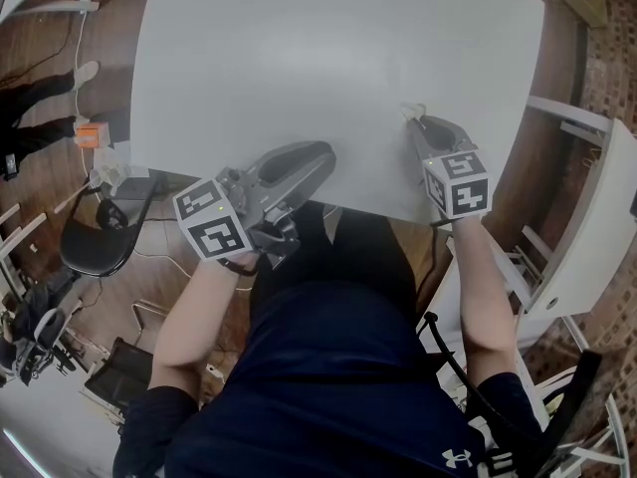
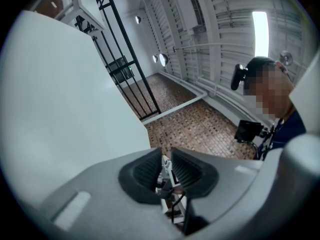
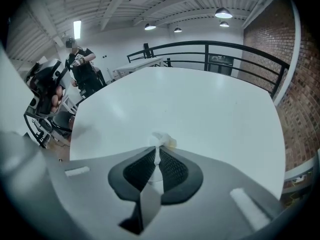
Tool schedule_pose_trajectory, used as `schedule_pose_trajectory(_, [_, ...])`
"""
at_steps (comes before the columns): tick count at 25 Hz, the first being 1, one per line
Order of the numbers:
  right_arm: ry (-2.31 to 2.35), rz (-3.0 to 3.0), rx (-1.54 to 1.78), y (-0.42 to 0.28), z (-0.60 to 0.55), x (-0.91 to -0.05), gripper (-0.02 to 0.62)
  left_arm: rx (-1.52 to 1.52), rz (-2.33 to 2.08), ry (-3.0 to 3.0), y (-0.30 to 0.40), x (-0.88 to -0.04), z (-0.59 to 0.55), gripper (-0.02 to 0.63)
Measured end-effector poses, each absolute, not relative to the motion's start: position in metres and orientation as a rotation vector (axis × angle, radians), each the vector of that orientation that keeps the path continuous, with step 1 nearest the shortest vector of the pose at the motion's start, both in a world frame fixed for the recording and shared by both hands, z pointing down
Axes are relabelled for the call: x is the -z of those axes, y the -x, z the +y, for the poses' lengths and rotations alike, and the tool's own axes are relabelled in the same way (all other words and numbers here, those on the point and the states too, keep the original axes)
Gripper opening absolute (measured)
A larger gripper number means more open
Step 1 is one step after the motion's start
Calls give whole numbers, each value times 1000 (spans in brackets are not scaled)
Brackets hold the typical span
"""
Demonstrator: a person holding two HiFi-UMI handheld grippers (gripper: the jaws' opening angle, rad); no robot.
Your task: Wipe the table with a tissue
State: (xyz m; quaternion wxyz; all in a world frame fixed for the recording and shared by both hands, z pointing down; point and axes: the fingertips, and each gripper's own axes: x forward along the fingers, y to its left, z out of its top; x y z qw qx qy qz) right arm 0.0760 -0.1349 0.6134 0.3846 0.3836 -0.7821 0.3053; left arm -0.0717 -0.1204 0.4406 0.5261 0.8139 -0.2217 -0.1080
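Observation:
The white table (image 1: 299,58) fills the upper head view. My right gripper (image 1: 416,125) points down onto it near the right front corner and is shut on a small crumpled white tissue (image 1: 409,114). In the right gripper view the tissue (image 3: 162,140) sticks out past the closed pads (image 3: 172,169) and rests on the tabletop (image 3: 200,109). My left gripper (image 1: 323,155) lies level at the table's near edge. In its own view the left gripper (image 2: 166,151) shows a narrow gap with nothing between the pads, and the table (image 2: 60,109) is on the left.
A black chair (image 1: 95,237) and an orange box (image 1: 90,134) are on the floor left of the table. White furniture (image 1: 597,227) stands at the right. A person (image 3: 82,66) stands beyond the table's far left corner. A black railing (image 3: 210,49) runs behind the table.

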Motion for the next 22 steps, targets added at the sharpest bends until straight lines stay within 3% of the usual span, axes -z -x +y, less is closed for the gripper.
schedule_pose_trajectory(15, [-882,-2049,-813,-44,-118,-612,26,263,-537,-1955,75,-432,-107,57])
schedule_pose_trajectory(22, [-1023,-2187,-916,-57,-117,-550,26,290,-517,-1991,65,-402,-101,51])
